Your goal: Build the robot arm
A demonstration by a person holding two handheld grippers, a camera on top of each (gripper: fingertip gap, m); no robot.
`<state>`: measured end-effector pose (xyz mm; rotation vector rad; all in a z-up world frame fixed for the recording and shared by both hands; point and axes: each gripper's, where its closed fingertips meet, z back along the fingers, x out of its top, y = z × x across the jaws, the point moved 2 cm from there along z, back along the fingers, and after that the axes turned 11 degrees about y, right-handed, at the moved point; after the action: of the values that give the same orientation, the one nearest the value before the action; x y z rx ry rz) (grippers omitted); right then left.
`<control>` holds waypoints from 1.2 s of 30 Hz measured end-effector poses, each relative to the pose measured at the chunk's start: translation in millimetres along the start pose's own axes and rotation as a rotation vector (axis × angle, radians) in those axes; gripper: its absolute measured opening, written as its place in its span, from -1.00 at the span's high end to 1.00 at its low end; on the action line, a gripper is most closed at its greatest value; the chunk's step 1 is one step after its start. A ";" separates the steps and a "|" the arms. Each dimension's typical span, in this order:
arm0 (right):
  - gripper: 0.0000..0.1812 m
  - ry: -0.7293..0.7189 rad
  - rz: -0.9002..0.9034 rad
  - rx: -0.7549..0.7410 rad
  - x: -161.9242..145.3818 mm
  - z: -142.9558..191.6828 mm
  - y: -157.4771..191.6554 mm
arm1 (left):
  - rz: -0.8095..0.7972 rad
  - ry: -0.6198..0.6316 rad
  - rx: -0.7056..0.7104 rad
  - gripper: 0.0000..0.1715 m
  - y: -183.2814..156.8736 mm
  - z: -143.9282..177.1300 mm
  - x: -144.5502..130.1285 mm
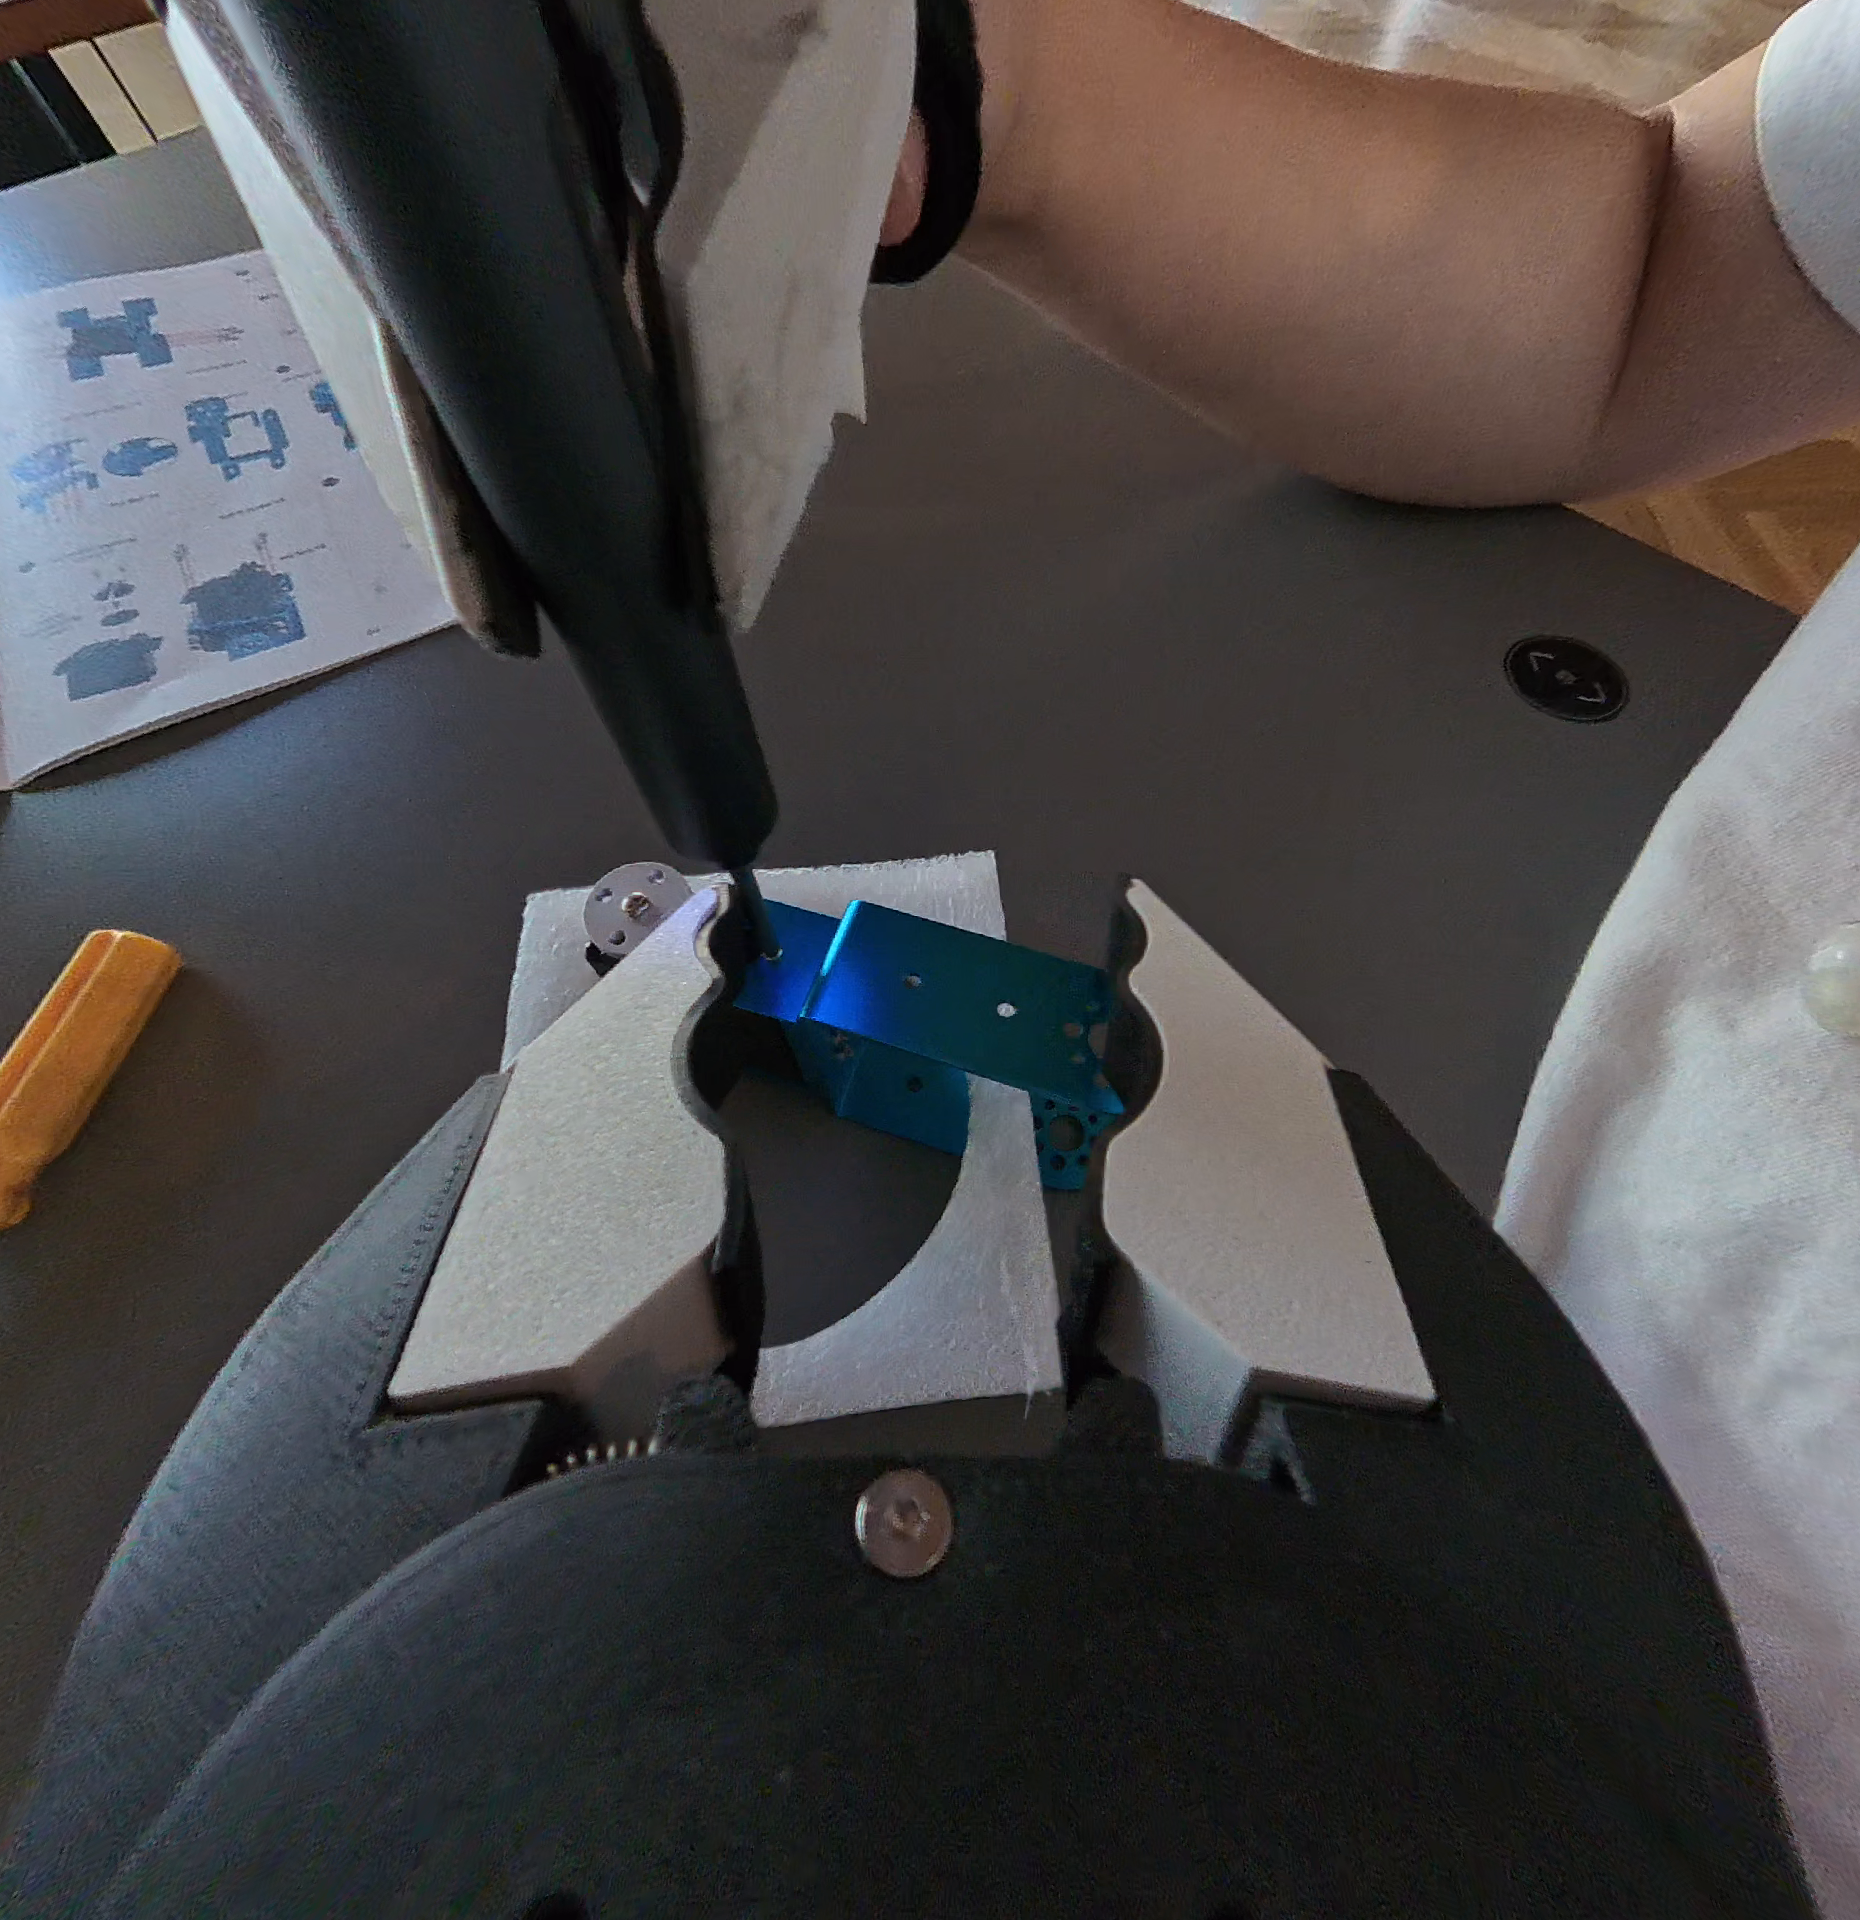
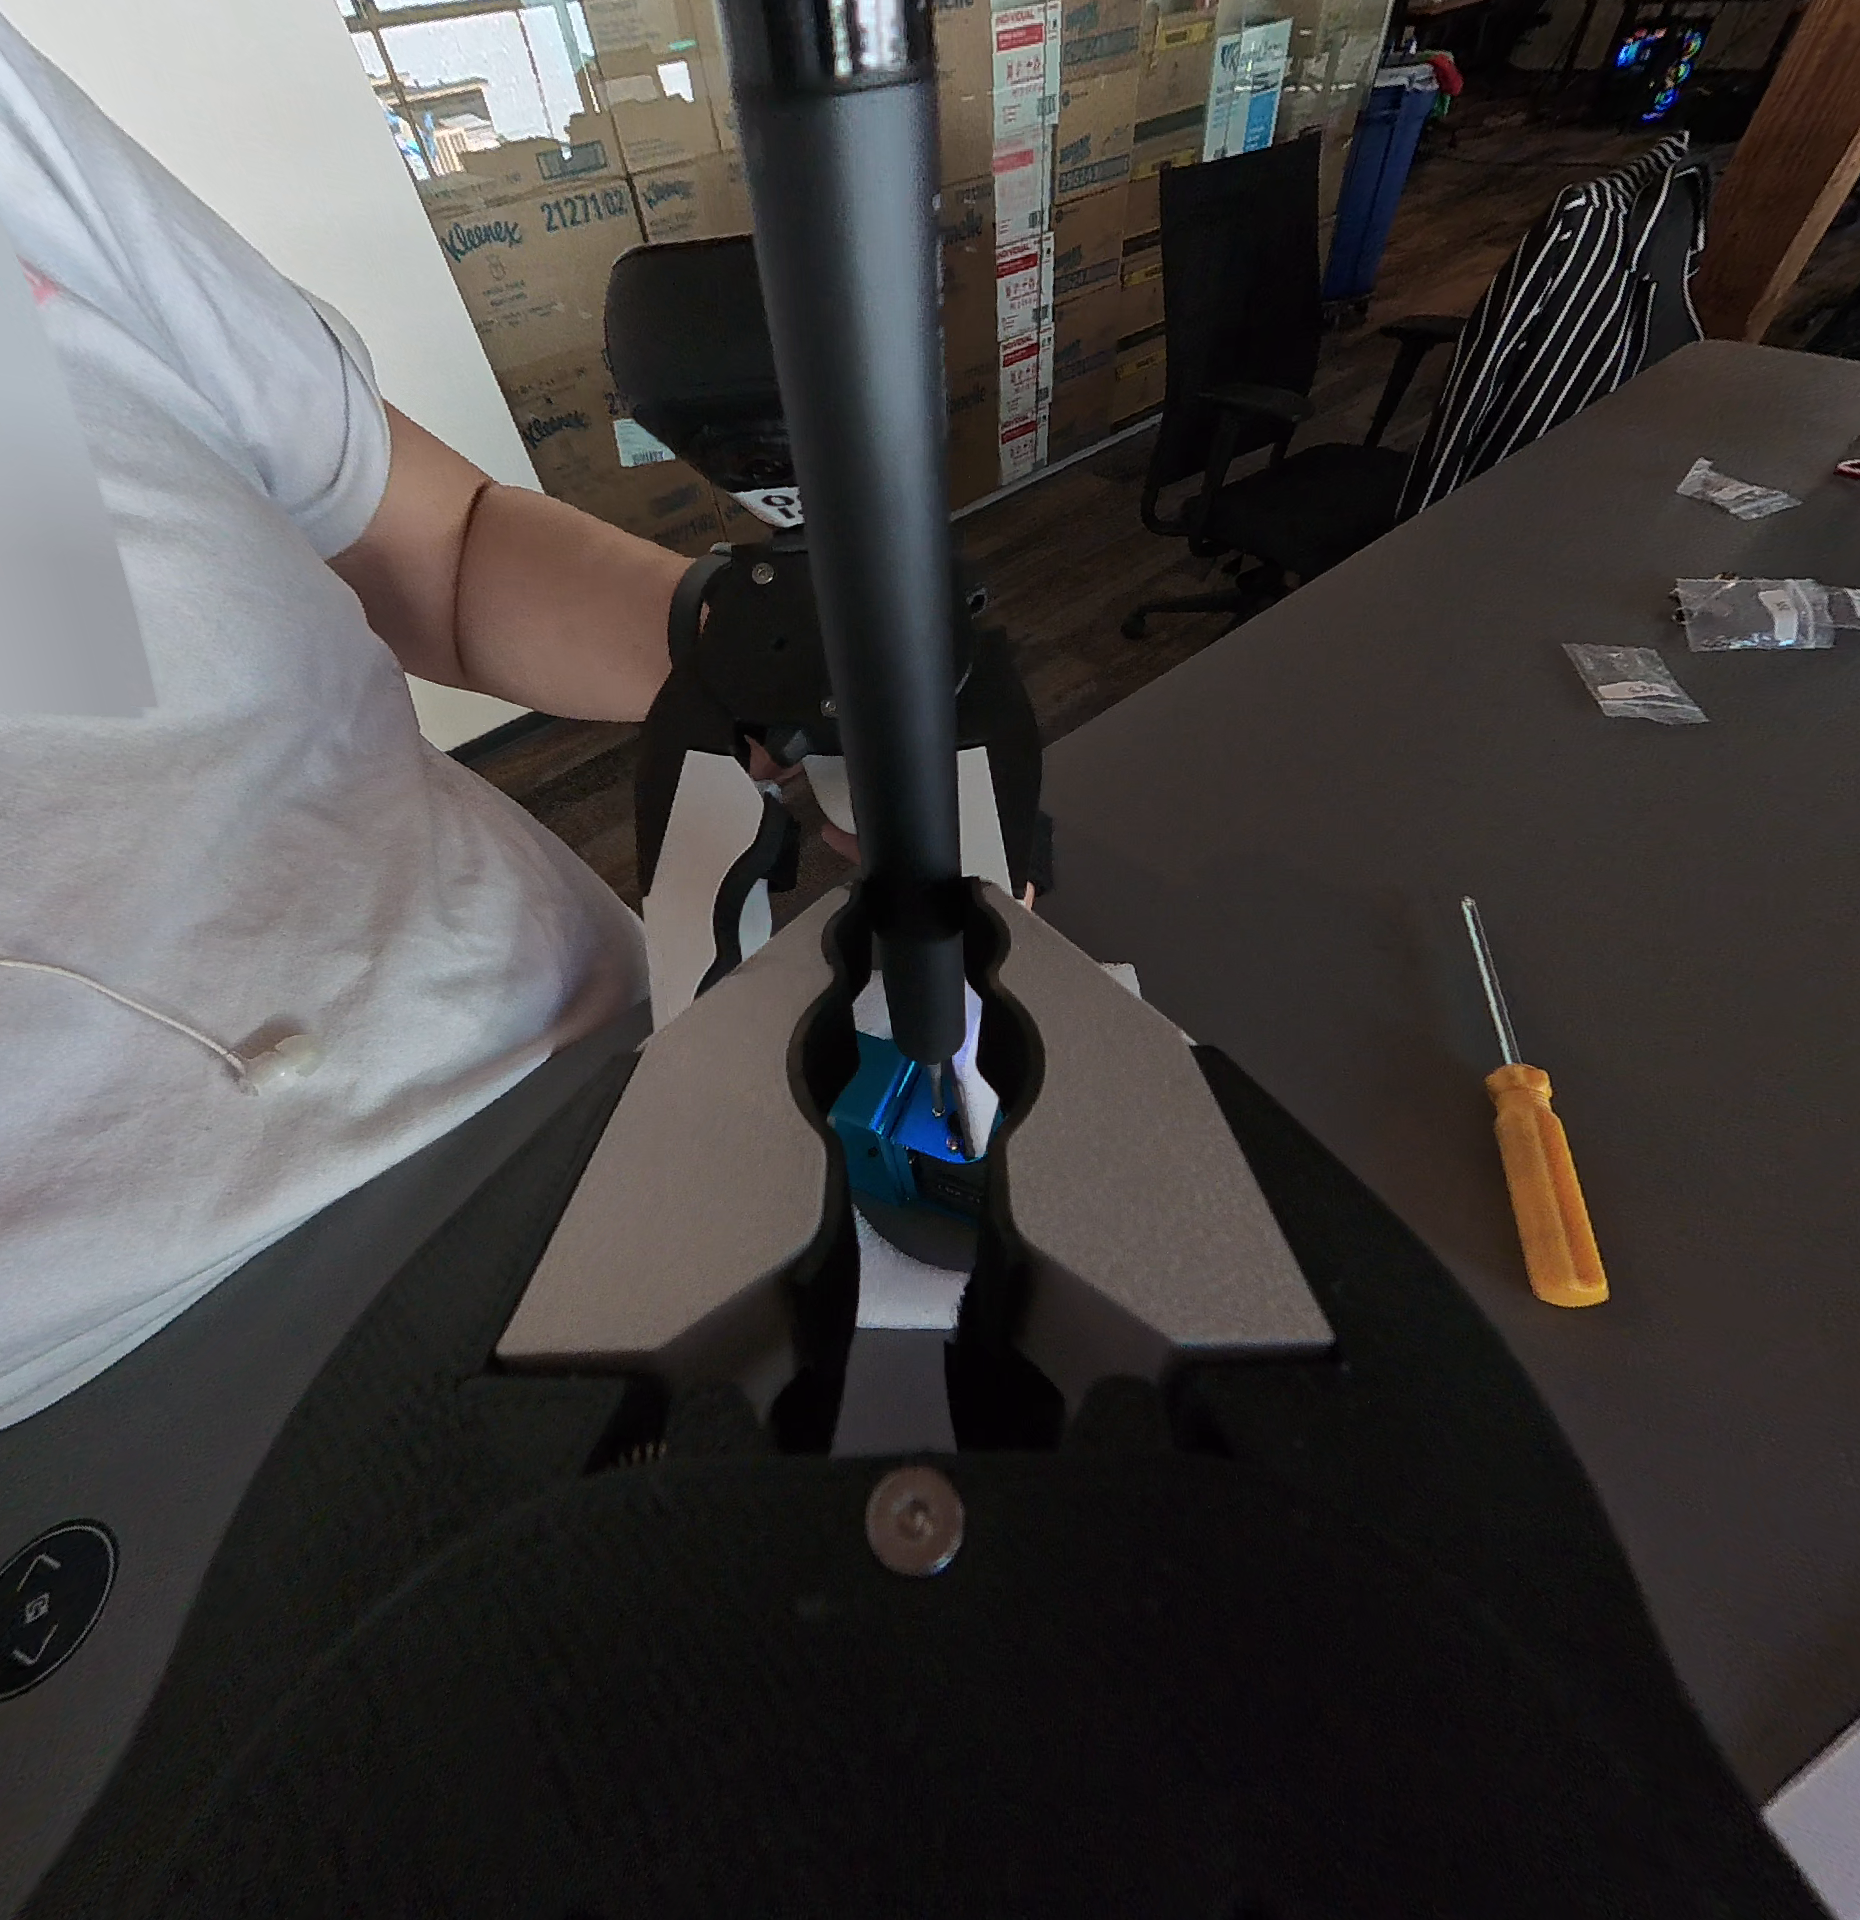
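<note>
The blue servo bracket (image 1: pixel 936 1023), seated on white foam (image 1: pixel 905 1299) at twelve o'clock, is clamped by the left gripper (image 1: pixel 915 997) while the electric screwdriver (image 2: pixel 864 520), gripped by the right gripper (image 2: pixel 915 914), is best held plumb.

Bracket (image 1: pixel 947 1013): its 3 o'clock end is hidden behind the left gripper's finger (image 1: pixel 1217 1122). Disc (image 1: pixel 635 906): lower half hidden by foam (image 1: pixel 884 1320) and the other finger. Driver (image 2: pixel 853 416): cut off at 12 o'clock; its tip contact is too small to resolve. Sheet (image 1: pixel 167 499): cut off at 9 o'clock, drawings blurred. Bag (image 2: pixel 1632 681) contents indistinguishable.
</note>
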<state>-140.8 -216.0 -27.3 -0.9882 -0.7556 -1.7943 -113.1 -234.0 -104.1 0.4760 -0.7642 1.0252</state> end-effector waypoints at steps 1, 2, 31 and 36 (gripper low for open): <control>0.81 -0.003 -0.004 0.007 -0.2 0.3 0.1 | 0.003 -0.003 -0.001 0.14 -1.4 -0.6 0.4; 0.81 -0.006 -0.004 0.008 -0.3 0.6 -0.3 | -0.001 -0.004 0.004 0.13 -1.9 -0.8 0.1; 0.81 -0.051 0.010 0.025 0.2 -2.5 -1.9 | 0.432 -0.090 0.094 0.17 -7.8 2.5 -16.8; 0.81 -0.037 0.033 0.027 0.5 -3.4 0.9 | 0.434 -0.088 0.099 0.18 -7.9 2.5 -16.9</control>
<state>-141.2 -219.4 -28.5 -1.0125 -0.7801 -1.7378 -112.0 -249.1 -115.3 0.4521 -0.9215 1.4584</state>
